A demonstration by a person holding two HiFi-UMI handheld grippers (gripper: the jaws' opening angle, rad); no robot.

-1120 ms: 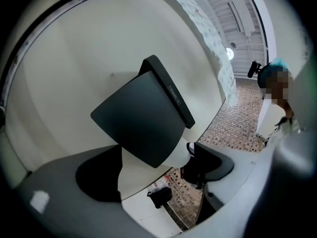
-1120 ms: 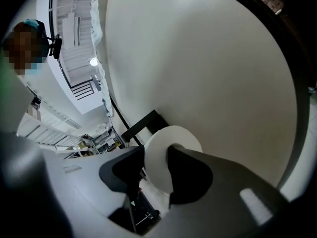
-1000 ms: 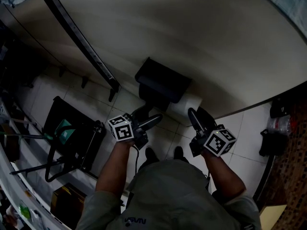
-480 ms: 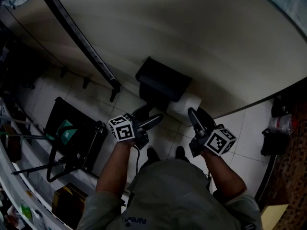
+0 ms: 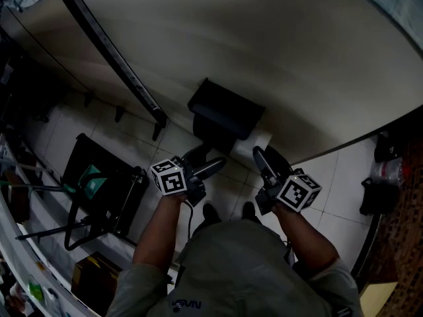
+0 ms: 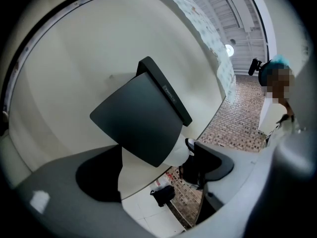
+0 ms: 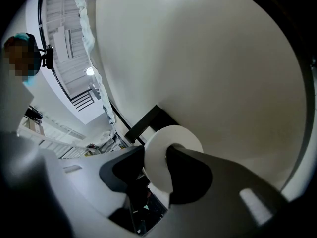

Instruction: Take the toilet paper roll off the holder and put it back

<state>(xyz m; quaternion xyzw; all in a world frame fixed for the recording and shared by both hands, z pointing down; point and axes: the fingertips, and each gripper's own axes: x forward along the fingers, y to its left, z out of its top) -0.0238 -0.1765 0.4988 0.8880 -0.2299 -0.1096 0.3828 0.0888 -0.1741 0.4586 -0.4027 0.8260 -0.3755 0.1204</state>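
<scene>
Toilet roll at its wall holder. The black holder (image 5: 225, 114) sits against the pale wall (image 5: 277, 45), and the toilet paper roll (image 5: 263, 142) juts past its right edge, with open tiled floor (image 5: 334, 177) below. The right gripper (image 7: 156, 165) pinches the roll's wall, with one finger (image 7: 190, 175) in the core. The left gripper (image 6: 156, 155) has its fingers spread and empty, just before the holder's cover.

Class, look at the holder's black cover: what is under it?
Under the black cover sits the white toilet paper roll. Only one end shows, gripped by the right gripper. The cover hides the rest of the roll and whatever carries it.
</scene>
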